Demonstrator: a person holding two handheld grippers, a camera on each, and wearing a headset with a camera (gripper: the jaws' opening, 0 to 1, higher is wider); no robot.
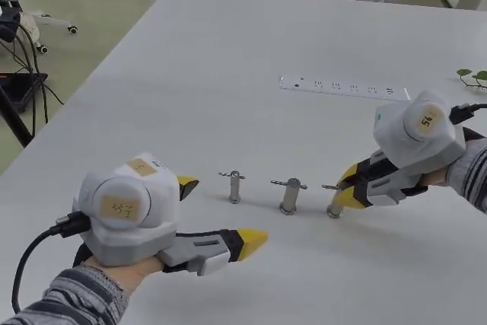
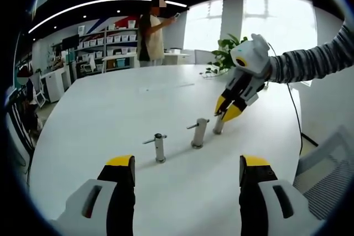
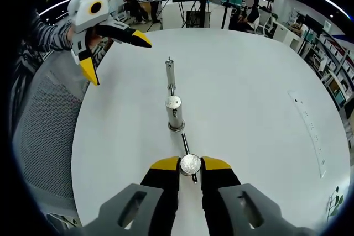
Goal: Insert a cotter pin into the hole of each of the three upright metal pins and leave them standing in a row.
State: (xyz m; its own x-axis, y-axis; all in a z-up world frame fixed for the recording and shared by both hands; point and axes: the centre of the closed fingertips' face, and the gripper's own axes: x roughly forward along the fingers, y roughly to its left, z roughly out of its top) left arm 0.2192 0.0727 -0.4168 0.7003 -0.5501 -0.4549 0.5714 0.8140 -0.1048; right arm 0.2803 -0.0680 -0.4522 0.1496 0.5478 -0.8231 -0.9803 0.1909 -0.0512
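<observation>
1. Left gripper (image 1: 221, 211) sits closest, low over the white table (image 1: 228, 74). Its yellow-tipped jaws are spread wide with nothing between them. It looks parked short of the row, where it cannot knock anything over.
2. Right gripper (image 1: 342, 190) has its jaws pressed against the right-hand metal pin (image 3: 191, 164), one on each side of the round head. That hold probably steadies the pin upright while its crosspiece is settled.
3. That crosspiece, a cotter pin (image 1: 329, 186), runs across the stem just under the head and sticks out toward the neighbouring pin. It appears to pass through the hole.
4. Further along, the middle metal pin (image 1: 289, 199) and the left-hand metal pin (image 1: 234, 189) stand upright, apart from each other. Neither gripper touches them, and each carries its own wire across the top.
5. All three seem fitted and in a line, so what likely remains is releasing the held pin without tipping it.
6. Well beyond the row lies a power strip (image 1: 342, 87).
</observation>
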